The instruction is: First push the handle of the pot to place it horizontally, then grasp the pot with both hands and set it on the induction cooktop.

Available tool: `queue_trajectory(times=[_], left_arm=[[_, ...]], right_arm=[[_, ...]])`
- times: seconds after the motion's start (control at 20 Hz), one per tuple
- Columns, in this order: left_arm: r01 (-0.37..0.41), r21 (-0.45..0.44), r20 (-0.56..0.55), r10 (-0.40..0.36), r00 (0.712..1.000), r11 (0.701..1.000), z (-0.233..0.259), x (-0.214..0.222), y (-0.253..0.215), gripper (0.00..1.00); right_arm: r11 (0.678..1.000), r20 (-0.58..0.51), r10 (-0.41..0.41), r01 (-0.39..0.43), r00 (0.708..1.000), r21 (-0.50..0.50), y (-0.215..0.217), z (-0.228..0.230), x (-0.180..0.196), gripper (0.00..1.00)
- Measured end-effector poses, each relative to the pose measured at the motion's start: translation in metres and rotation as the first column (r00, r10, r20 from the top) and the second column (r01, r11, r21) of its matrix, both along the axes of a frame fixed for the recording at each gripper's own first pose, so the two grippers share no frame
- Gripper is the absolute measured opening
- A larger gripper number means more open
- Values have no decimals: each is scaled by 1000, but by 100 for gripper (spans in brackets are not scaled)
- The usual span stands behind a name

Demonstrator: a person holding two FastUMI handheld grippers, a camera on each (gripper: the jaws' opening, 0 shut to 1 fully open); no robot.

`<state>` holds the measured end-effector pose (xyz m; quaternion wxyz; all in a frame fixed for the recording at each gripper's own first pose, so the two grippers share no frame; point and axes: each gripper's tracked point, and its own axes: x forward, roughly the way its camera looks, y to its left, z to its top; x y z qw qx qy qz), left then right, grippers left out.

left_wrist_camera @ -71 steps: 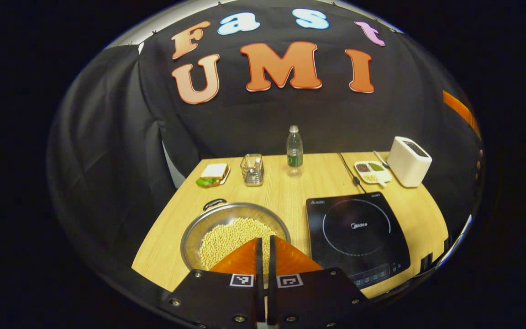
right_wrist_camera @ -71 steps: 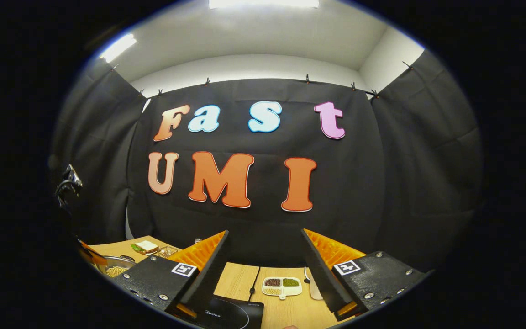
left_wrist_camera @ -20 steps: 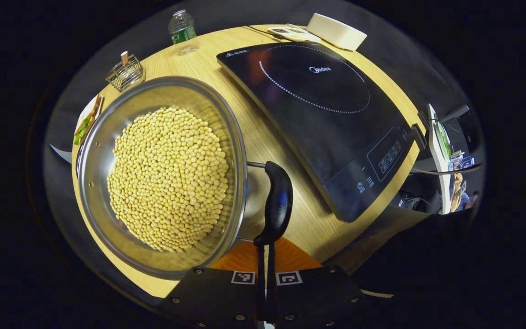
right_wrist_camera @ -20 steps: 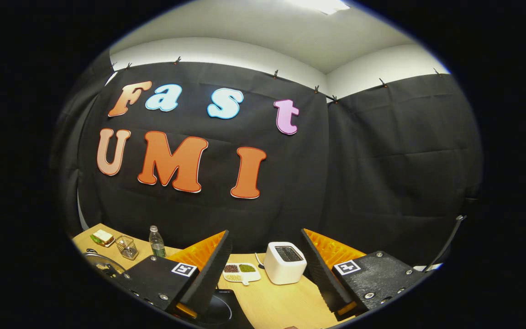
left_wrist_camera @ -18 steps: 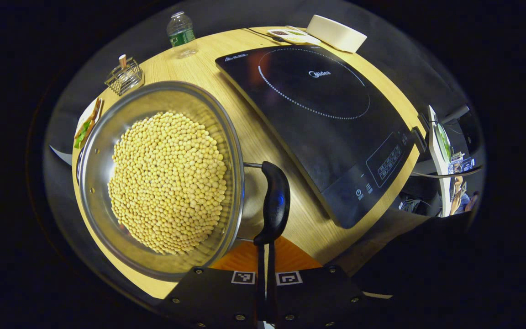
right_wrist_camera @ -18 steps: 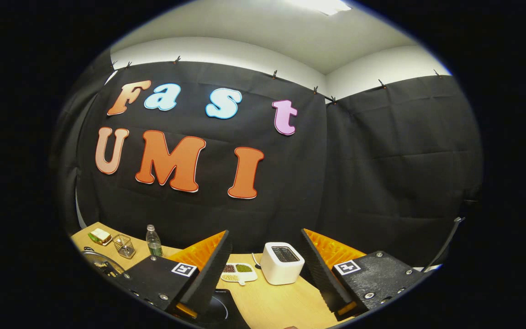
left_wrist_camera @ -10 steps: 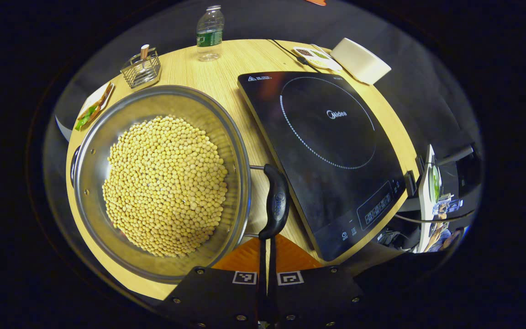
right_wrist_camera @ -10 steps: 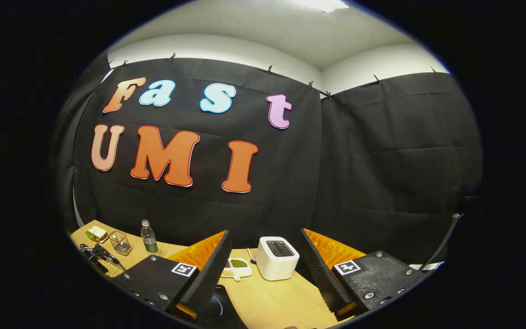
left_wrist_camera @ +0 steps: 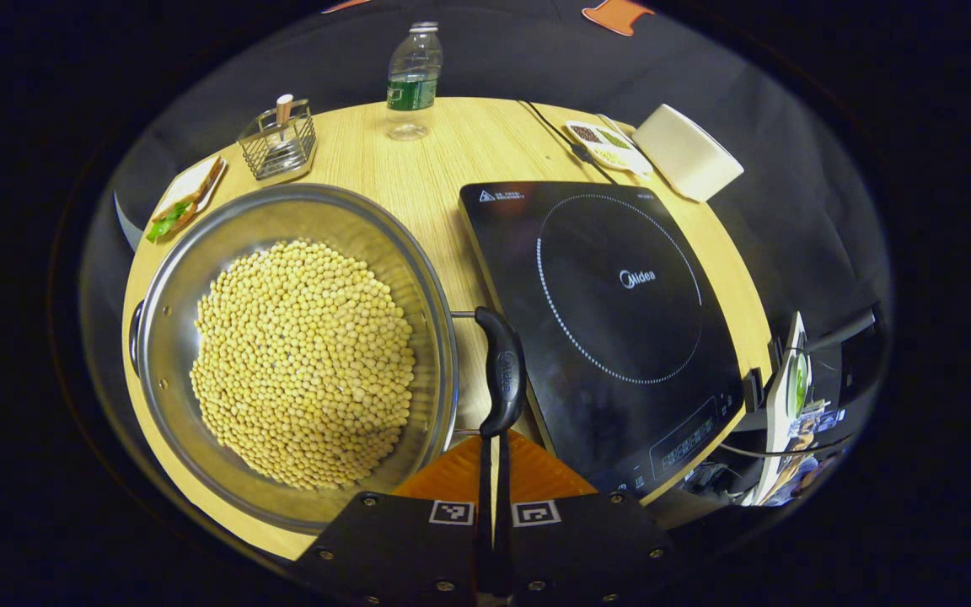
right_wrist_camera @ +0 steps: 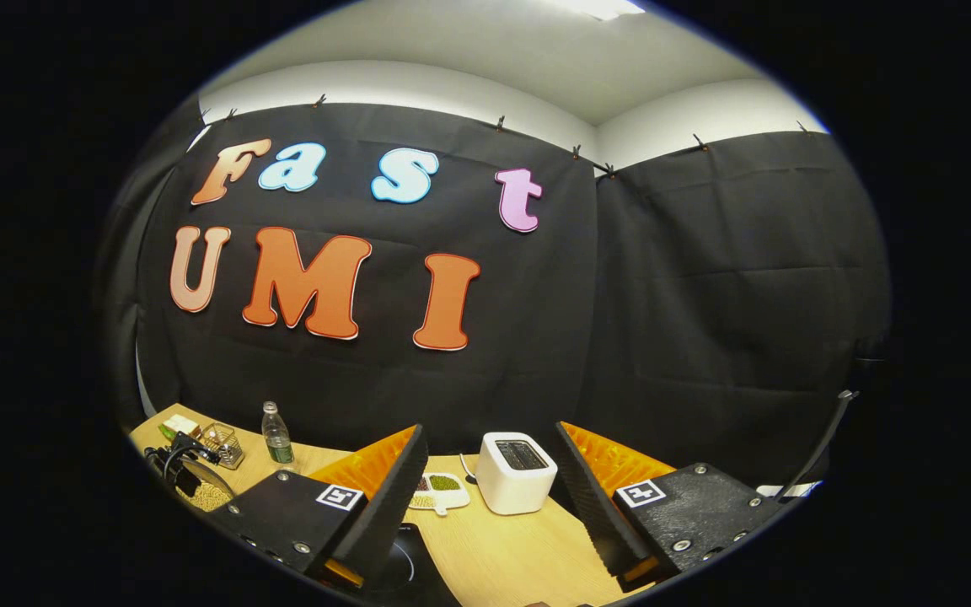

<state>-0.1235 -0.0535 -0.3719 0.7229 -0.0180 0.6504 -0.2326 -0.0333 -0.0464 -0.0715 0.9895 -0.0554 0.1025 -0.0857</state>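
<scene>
Left gripper view: left hand-held gripper [left_wrist_camera: 492, 451], fingers pressed together, tips touching the near end of the pot's black handle [left_wrist_camera: 502, 371]. The pot [left_wrist_camera: 283, 337], steel and full of yellow beans [left_wrist_camera: 304, 362], sits on the surface [left_wrist_camera: 418, 185] just ahead and left of the tips; the cooktop [left_wrist_camera: 620, 320] lies ahead to the right, close beside the handle. Judged step: the push on the handle, pot not yet on the cooktop. Right gripper view: right hand-held gripper [right_wrist_camera: 490, 472] spread wide, raised, nothing between its fingers; a toaster [right_wrist_camera: 515, 459] ahead, a bottle [right_wrist_camera: 276, 438] far left. Next move likely calls for finishing the handle swing, then opening the left and bringing the right down to the pot.
</scene>
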Motion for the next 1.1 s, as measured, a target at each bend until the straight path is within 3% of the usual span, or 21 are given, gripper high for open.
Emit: queue_trajectory(times=[0.6, 0.9, 1.1], left_arm=[[-88, -74, -2, 88, 996, 993, -6, 50, -10, 2], [-77, -68, 63, 82, 995, 995, 8, 51, 1, 2], [-100, -39, 132, 104, 986, 994, 26, 55, 38, 2]], right_arm=[[999, -67, 19, -22, 998, -33, 14, -18, -8, 94], [994, -135, 106, -106, 985, 7, 50, -38, -8, 94], [981, -206, 191, -181, 960, 68, 85, -59, -5, 94]])
